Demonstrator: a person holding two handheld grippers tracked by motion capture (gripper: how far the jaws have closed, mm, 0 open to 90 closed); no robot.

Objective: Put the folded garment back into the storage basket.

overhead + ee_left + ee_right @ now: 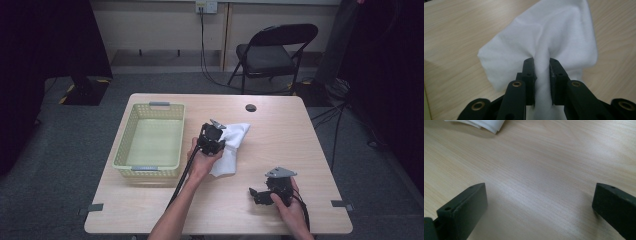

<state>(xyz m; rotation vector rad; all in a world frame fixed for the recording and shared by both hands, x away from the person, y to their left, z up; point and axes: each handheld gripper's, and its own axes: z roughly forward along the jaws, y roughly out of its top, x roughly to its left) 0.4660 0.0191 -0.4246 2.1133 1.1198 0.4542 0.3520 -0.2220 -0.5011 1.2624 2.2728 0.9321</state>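
Two grippers are at work over the pale wooden worktop (280,150), and just one of them has anything in it. The left gripper (541,75) has its jaws clamped on a fold of the white cloth (549,37), which bunches up between them and drapes away in front; in the high view the cloth (234,142) sits near the middle of the worktop, partly lifted at the gripper and partly trailing on the wood, just to the right of the yellow-green basket (150,111). The right gripper (261,194) rests low near the front edge, well apart from the cloth, its jaws spread wide with nothing but bare wood between them. The likely aim is to carry the cloth into the basket, and the main risk is the grip itself: only a narrow pinch of fabric is held, so the soft material could slide out if the hand swings quickly. A second risk is the hanging tail, which could drag on the worktop or catch the basket's near rim and leave part of the cloth draped outside. The trailing cable (181,177) of the left gripper runs close to the basket and could nudge it.
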